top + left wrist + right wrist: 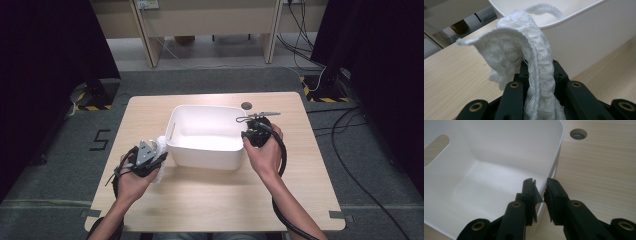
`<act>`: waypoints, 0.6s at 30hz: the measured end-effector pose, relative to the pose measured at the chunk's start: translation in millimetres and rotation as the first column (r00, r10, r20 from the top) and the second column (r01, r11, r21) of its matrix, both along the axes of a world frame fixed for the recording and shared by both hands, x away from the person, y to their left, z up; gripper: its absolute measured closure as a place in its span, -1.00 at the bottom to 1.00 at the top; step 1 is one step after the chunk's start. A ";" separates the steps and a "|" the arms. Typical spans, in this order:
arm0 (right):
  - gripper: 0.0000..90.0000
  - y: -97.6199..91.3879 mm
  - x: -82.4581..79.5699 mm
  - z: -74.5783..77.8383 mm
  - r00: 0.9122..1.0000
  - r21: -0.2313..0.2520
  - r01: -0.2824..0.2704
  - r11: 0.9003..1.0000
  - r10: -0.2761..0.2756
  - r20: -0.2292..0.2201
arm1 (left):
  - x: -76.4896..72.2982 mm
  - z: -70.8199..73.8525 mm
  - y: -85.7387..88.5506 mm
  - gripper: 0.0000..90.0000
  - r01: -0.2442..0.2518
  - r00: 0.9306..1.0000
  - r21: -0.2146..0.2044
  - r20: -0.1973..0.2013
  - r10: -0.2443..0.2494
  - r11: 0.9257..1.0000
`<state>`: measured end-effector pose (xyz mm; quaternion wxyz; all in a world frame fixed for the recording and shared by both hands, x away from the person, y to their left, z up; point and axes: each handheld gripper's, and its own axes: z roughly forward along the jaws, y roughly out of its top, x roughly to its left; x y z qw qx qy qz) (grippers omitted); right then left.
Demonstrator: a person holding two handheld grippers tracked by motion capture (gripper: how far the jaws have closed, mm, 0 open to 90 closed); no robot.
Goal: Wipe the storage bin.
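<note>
High view: a white cloth (pixel 159 150) is clamped in the left tongs (pixel 150 156) at lower left, just beside the white tub (pixel 200 150) on the surface (pixel 210 200). Right tongs (pixel 541 191) are parted astride the tub's wall. The cloth should be lifted clear over the rim before release.

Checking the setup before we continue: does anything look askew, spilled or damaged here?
Nothing looks damaged or spilled. The white plastic tub sits upright and empty on the wooden table. The white knitted cloth hangs bunched from the left gripper, outside the tub.
</note>
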<state>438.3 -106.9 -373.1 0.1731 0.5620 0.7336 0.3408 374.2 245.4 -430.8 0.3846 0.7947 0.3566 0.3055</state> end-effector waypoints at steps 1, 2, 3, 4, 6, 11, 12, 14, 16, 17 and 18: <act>0.73 0.0 3.7 -0.3 1.000 -0.006 0.000 1.000 0.000 0.005 | 1.2 -0.5 -1.4 0.67 -0.010 1.000 -0.008 -0.012 0.010 1.000; 0.73 0.0 7.4 -0.6 1.000 -0.010 0.001 1.000 -0.001 0.011 | 3.2 -0.7 -1.6 0.67 -0.012 1.000 -0.014 -0.013 0.012 1.000; 0.70 -0.2 10.6 -0.7 1.000 -0.011 0.003 1.000 -0.003 0.012 | 4.4 -0.8 -1.1 0.67 -0.013 1.000 -0.017 -0.014 0.013 1.000; 0.67 0.1 12.7 -0.9 1.000 -0.009 0.002 1.000 -0.002 0.012 | 4.2 -0.6 -0.5 0.67 -0.015 1.000 -0.019 -0.016 0.014 1.000; 0.60 -1.8 14.2 -1.7 1.000 -0.013 -0.008 1.000 0.008 0.018 | -0.7 0.0 1.2 0.67 -0.011 1.000 -0.021 -0.007 0.011 1.000; 0.56 -2.5 4.3 -6.7 1.000 -0.006 -0.015 1.000 0.015 0.011 | -14.5 0.8 -1.3 0.67 0.022 1.000 -0.020 0.016 -0.022 1.000; 0.56 -1.7 2.2 -7.2 1.000 0.002 -0.011 1.000 0.011 0.011 | -16.7 0.8 -3.1 0.67 0.022 1.000 -0.022 0.004 -0.022 1.000; 0.58 -0.9 0.8 -7.8 1.000 0.003 -0.012 1.000 0.012 0.012 | -18.7 0.5 -8.4 0.67 0.038 0.999 -0.019 0.005 -0.038 0.999; 0.59 0.8 0.1 -8.5 1.000 -0.006 -0.021 1.000 0.021 0.013 | -16.9 -1.0 -12.1 0.67 0.039 0.999 -0.021 0.002 -0.039 0.999; 0.59 1.1 0.0 -8.7 1.000 -0.011 -0.023 1.000 0.023 0.017 | -15.1 -2.2 -13.4 0.67 0.034 0.999 -0.027 -0.001 -0.034 0.999; 0.59 1.5 0.0 -8.9 1.000 -0.013 -0.022 1.000 0.023 0.019 | -13.2 -3.3 -14.4 0.67 0.031 1.000 -0.034 -0.003 -0.031 0.999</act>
